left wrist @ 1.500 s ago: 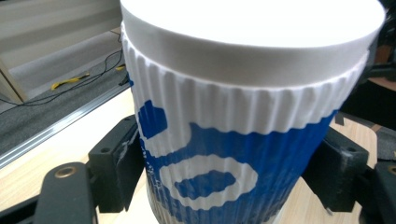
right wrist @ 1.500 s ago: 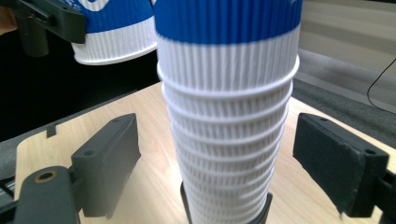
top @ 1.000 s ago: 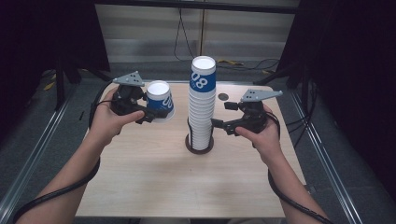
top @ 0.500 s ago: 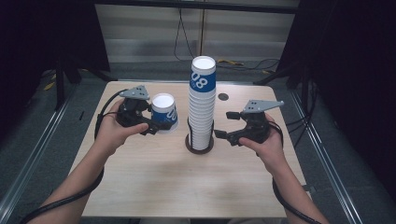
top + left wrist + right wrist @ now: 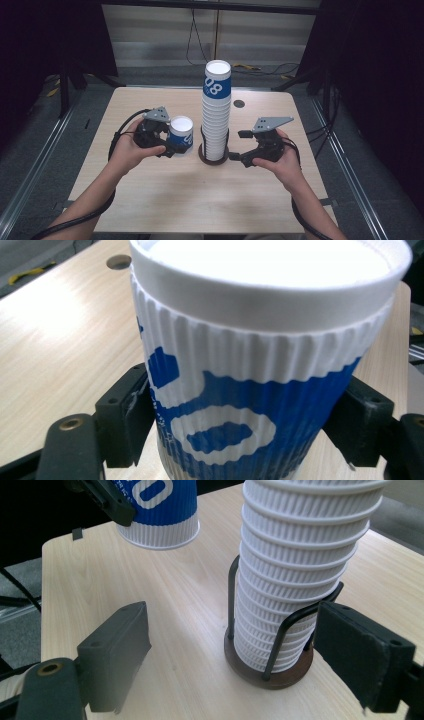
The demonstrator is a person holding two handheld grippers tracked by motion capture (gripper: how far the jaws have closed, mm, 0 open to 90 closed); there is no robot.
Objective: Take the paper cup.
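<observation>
- Left gripper [image 5: 167,142] clamped on the cup [image 5: 180,132], jaws pressing both sides of its blue band; cup upright, open end up.
- In the right gripper view the cup's [image 5: 159,515] base looks lifted off the table [image 5: 150,190], though I can't be sure from that angle.
- Cup sits left of centre, just beside the stack [image 5: 216,112], not touching it.
- Stack stands in a wire holder [image 5: 265,667] on a round dark base, about mid-table, closer to the far edge.
- Right gripper [image 5: 239,150] released, jaws spread wide, low by the holder's right side; one jaw close to the wire, contact unclear.
- Small round hole [image 5: 239,104] in the table near the far edge, right of the stack.
</observation>
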